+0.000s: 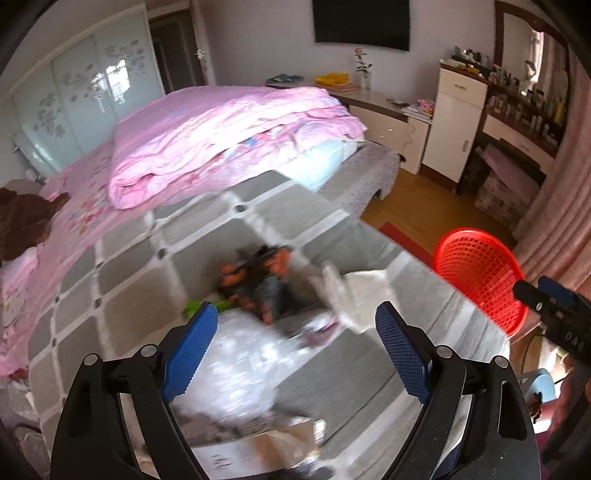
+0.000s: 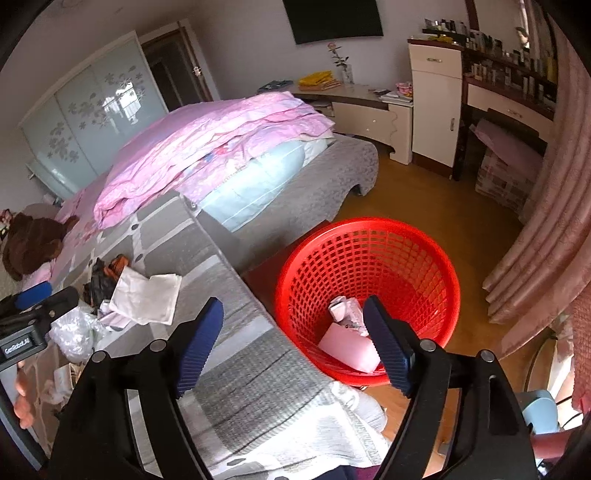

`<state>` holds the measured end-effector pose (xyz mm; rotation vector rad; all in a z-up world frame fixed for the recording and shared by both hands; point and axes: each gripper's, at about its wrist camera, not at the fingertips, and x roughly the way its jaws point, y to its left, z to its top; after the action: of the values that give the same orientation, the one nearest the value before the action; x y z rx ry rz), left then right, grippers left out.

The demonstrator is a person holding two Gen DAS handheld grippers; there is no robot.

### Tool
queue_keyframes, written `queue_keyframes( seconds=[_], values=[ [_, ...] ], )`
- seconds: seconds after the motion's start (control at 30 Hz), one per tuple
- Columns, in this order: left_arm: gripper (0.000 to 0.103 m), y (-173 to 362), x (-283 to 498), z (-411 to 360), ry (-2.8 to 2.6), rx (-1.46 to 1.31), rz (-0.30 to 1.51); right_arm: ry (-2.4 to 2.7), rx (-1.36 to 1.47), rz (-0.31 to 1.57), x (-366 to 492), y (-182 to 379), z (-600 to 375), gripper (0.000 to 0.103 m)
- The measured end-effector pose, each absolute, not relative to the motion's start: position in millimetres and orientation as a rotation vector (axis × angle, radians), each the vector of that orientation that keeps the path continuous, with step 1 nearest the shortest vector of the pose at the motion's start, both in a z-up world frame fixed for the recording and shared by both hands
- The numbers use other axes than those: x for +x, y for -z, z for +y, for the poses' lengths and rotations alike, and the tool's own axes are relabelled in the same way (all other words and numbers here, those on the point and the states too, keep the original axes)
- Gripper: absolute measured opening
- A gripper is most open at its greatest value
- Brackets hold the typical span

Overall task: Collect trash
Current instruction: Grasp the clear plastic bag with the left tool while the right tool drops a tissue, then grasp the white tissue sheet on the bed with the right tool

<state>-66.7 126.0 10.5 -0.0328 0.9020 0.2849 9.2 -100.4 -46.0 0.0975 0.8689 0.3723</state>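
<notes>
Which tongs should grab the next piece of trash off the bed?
Probably the left tongs: they are open right over the trash pile, with the clear plastic bag between their fingers. The right tongs are open and empty by the red basket, away from the pile.

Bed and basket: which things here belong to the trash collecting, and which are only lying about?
For the job:
red basket, with a pink piece already inside
white paper on the grey blanket
clear plastic wrap
dark and orange wrappers
left gripper and right gripper, both open

Only lying about:
pink quilt
brown garment
wall screen
</notes>
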Motion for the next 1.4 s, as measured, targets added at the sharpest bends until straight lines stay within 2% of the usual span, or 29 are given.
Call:
queue_keyframes(
  seconds=[0.33,0.7,0.77,0.87,0.97,1.07,1.4],
  values=[
    [0.084,6,-116,177,-0.312,-0.149,0.943,-0.417,0.076,0.907,11,54,-80,0.076],
    [0.083,18,-98,181,-0.281,-0.140,0.950,-0.445,0.050,0.922,13,54,-63,0.076],
    [0.069,21,-96,181,-0.274,-0.132,0.961,-0.448,0.049,0.925,13,54,-61,0.076],
    [0.052,26,-94,185,-0.269,-0.144,0.976,-0.459,0.041,0.932,14,55,-55,0.076],
    [0.041,28,-95,190,-0.278,-0.163,0.970,-0.478,0.027,0.940,13,56,-46,0.075],
    [0.036,24,-99,194,-0.289,-0.172,0.950,-0.501,0.008,0.949,13,56,-34,0.076],
    [0.035,-8,-120,219,-0.344,-0.221,0.849,-0.574,-0.071,0.958,17,63,16,0.075]
  ],
)
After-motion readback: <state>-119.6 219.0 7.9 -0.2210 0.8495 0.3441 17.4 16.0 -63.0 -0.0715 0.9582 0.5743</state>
